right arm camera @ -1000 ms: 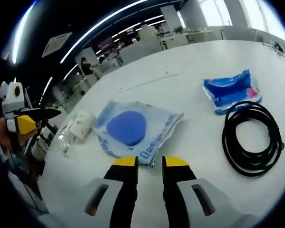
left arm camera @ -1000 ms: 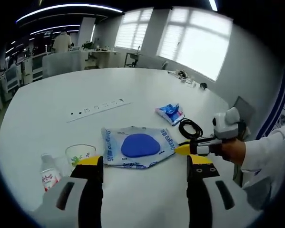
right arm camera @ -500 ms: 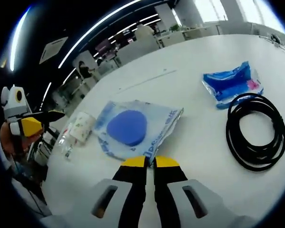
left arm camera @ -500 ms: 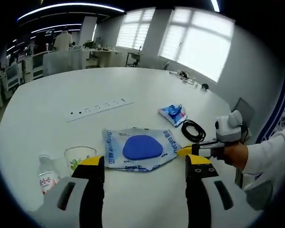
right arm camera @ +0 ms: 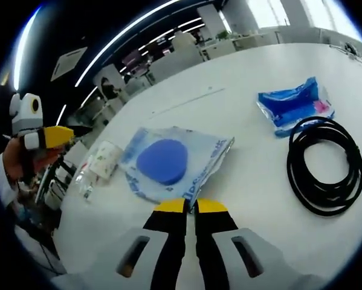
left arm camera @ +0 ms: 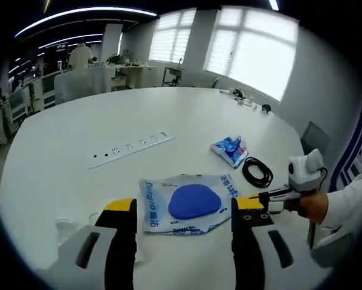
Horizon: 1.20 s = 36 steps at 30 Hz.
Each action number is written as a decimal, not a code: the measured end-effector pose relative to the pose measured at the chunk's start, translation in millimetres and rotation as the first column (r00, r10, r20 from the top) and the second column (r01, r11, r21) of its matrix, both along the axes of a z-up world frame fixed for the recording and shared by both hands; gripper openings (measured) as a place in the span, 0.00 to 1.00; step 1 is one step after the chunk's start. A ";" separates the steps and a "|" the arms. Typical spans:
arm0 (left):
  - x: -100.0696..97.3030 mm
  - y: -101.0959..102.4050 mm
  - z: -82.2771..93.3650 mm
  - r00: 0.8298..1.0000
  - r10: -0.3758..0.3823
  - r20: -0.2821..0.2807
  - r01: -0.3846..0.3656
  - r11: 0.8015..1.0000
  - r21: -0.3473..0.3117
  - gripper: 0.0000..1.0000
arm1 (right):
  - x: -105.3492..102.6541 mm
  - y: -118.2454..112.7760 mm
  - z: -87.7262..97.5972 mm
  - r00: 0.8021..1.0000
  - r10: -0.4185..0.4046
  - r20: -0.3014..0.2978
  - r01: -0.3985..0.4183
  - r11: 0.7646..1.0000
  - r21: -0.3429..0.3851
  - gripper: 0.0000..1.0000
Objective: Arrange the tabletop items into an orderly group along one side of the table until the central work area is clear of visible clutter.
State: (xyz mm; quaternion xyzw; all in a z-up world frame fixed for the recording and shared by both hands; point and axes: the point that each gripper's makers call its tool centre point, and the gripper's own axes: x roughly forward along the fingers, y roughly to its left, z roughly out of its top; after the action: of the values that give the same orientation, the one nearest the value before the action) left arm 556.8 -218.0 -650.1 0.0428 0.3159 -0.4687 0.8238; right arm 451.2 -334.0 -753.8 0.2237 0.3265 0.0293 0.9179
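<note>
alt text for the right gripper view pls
The right gripper, jaws shut, hovers at the near edge of a clear bag holding a blue disc, on a white table. A black cable coil and blue packet lie right; a cup and the left gripper left.

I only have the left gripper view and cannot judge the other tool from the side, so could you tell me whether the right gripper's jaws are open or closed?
Observer: In the right gripper view, the right gripper has its jaws shut. The tips are at the near edge of the clear bag, but I cannot tell whether they pinch it.
Operator: Thank you. Is anything hidden behind my own jaws?
Observer: Yes, a cup sits beside the bag, with a small bottle right next to it.
</note>
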 end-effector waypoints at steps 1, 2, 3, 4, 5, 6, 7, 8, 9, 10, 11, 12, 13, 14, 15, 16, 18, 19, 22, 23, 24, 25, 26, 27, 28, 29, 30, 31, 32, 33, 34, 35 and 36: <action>2.9 -1.2 -1.2 1.000 0.003 -0.003 -0.003 1.000 0.005 0.62 | 0.0 0.0 0.0 1.000 0.001 0.000 -0.001 1.000 0.000 0.01; 6.8 -3.8 -1.8 1.000 0.002 0.000 -0.002 1.000 0.009 0.62 | 0.0 0.3 0.1 1.000 0.002 0.001 -0.002 1.000 -0.001 0.01; 9.2 -5.6 -2.0 1.000 0.001 0.000 -0.001 1.000 0.008 0.62 | 0.0 0.4 0.0 1.000 0.004 0.002 -0.004 1.000 -0.001 0.01; 13.2 -7.9 -3.8 1.000 0.001 -0.002 -0.001 1.000 0.015 0.61 | -0.1 0.5 0.2 1.000 0.006 0.004 -0.006 1.000 -0.003 0.01; 15.4 -8.4 -5.6 1.000 0.000 -0.001 0.000 1.000 0.026 0.59 | -0.3 0.6 0.2 1.000 0.007 0.004 -0.007 1.000 -0.004 0.01; 18.9 -9.4 -7.2 1.000 -0.006 0.011 0.006 0.999 0.040 0.58 | -0.2 0.5 0.0 1.000 0.007 0.004 -0.007 1.000 -0.004 0.01; 22.0 -9.7 -8.6 1.000 -0.005 0.015 0.004 0.999 0.048 0.54 | -0.4 0.6 -0.2 1.000 0.007 0.003 -0.007 1.000 -0.004 0.01; 27.1 -9.4 -11.8 1.000 0.002 0.014 -0.003 0.998 0.067 0.52 | -0.5 1.0 -0.2 1.000 0.007 0.004 -0.007 1.000 -0.003 0.01; 30.2 -10.0 -13.6 1.000 0.005 0.013 -0.006 0.997 0.074 0.49 | -0.5 1.1 -0.3 1.000 0.007 0.004 -0.007 1.000 -0.003 0.01; 34.4 -10.6 -16.5 1.000 0.011 0.005 -0.012 0.996 0.084 0.46 | -0.3 1.3 -0.2 1.000 0.007 0.005 -0.007 1.000 -0.001 0.01; 36.3 -9.6 -18.7 1.000 0.016 0.002 -0.016 0.995 0.098 0.43 | -0.3 1.3 -0.2 1.000 0.007 0.005 -0.007 1.000 -0.001 0.01; 40.6 -9.1 -23.4 1.000 0.015 0.004 -0.015 0.992 0.127 0.41 | 0.0 1.4 -0.1 1.000 0.009 0.007 -0.009 1.000 -0.002 0.01; 43.6 -10.8 -26.5 1.000 0.017 -0.008 -0.016 0.991 0.132 0.40 | 0.0 1.4 -0.5 1.000 0.012 0.007 -0.012 1.000 -0.005 0.01; 45.1 -10.8 -30.0 0.999 0.029 -0.032 -0.024 0.990 0.140 0.39 | 0.1 1.5 -0.5 1.000 0.012 0.008 -0.012 1.000 -0.005 0.01; 46.6 -9.3 -36.4 0.998 0.038 -0.058 -0.028 0.986 0.165 0.36 | 0.0 1.5 -0.3 1.000 0.013 0.008 -0.013 1.000 -0.004 0.01; 50.3 -11.7 -37.9 0.999 0.030 -0.044 -0.023 0.986 0.164 0.35 | 0.0 1.6 0.0 1.000 0.013 0.009 -0.013 1.000 -0.002 0.01; 54.1 -8.4 -46.0 0.999 0.027 -0.043 -0.017 0.975 0.222 0.30 | 0.0 1.5 -0.3 1.000 0.014 0.010 -0.014 1.000 -0.002 0.01; 55.2 -10.7 -47.3 0.999 0.021 -0.040 -0.011 0.974 0.225 0.27 | 0.1 1.3 -0.7 1.000 0.014 0.010 -0.014 1.000 0.001 0.01; 57.6 -19.2 -52.3 0.998 0.007 -0.055 0.005 0.974 0.226 0.23 | 0.1 1.2 -1.2 1.000 0.016 0.012 -0.016 1.000 0.000 0.01; 58.7 -20.9 -54.0 0.998 0.006 -0.056 0.007 0.973 0.231 0.25 | 0.0 1.2 -1.2 1.000 0.015 0.013 -0.015 1.000 0.001 0.01; 61.5 -22.4 -58.1 0.998 0.009 -0.060 0.006 0.969 0.245 0.26 | 0.0 1.2 -1.7 1.000 0.014 0.014 -0.014 1.000 0.003 0.01; 64.0 -22.2 -63.1 0.997 0.017 -0.069 0.002 0.964 0.267 0.26 | -0.1 1.4 -1.8 1.000 0.014 0.014 -0.014 1.000 0.004 0.01; 65.0 -22.9 -66.3 0.997 0.014 -0.071 0.006 0.960 0.280 0.26 | -0.1 1.4 -1.9 1.000 0.015 0.014 -0.015 1.000 0.005 0.01; 65.9 -23.9 -68.7 0.997 0.009 -0.071 0.012 0.958 0.288 0.24 | -0.1 1.3 -2.0 1.000 0.015 0.014 -0.015 1.000 0.005 0.01; 66.2 -22.3 -74.2 0.996 0.015 -0.085 0.012 0.949 0.315 0.22 | 0.0 1.1 -2.1 1.000 0.016 0.015 -0.016 1.000 0.006 0.01; 66.2 -22.2 -77.1 0.996 0.013 -0.093 0.018 0.944 0.329 0.21 | 0.1 0.9 -2.1 1.000 0.017 0.016 -0.017 1.000 0.006 0.01; 67.9 -26.3 -77.8 0.996 0.006 -0.086 0.022 0.947 0.322 0.20 | 0.1 0.6 -2.2 1.000 0.019 0.016 -0.019 1.000 0.006 0.01; 67.9 -26.6 -79.0 0.996 0.006 -0.089 0.024 0.945 0.326 0.19 | 0.1 0.5 -2.2 1.000 0.019 0.017 -0.020 1.000 0.006 0.01; 67.5 -23.5 -86.0 0.995 0.002 -0.105 0.036 0.931 0.364 0.18 | -0.1 0.7 -2.2 1.000 0.018 0.017 -0.018 1.000 0.011 0.01; 68.0 -24.3 -86.7 0.995 0.000 -0.103 0.037 0.931 0.363 0.19 | -0.2 0.7 -2.3 1.000 0.018 0.017 -0.018 1.000 0.011 0.01; 69.0 -25.7 -88.8 0.994 0.001 -0.105 0.037 0.932 0.362 0.19 | -0.1 0.6 -2.8 1.000 0.019 0.017 -0.019 1.000 0.011 0.01; 67.8 -23.0 -93.3 0.992 0.009 -0.123 0.039 0.923 0.382 0.18 | 0.0 0.7 -2.7 1.000 0.017 0.018 -0.017 1.000 0.015 0.01; 68.1 -23.4 -94.6 0.992 0.006 -0.125 0.043 0.923 0.383 0.16 | 0.0 0.8 -2.7 1.000 0.017 0.018 -0.017 1.000 0.015 0.01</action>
State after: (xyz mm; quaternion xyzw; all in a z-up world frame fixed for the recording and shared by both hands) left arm 624.8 -241.4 -744.6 0.1776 0.4518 -0.4069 0.7738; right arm 451.2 -333.2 -756.5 0.2278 0.3199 0.0416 0.9187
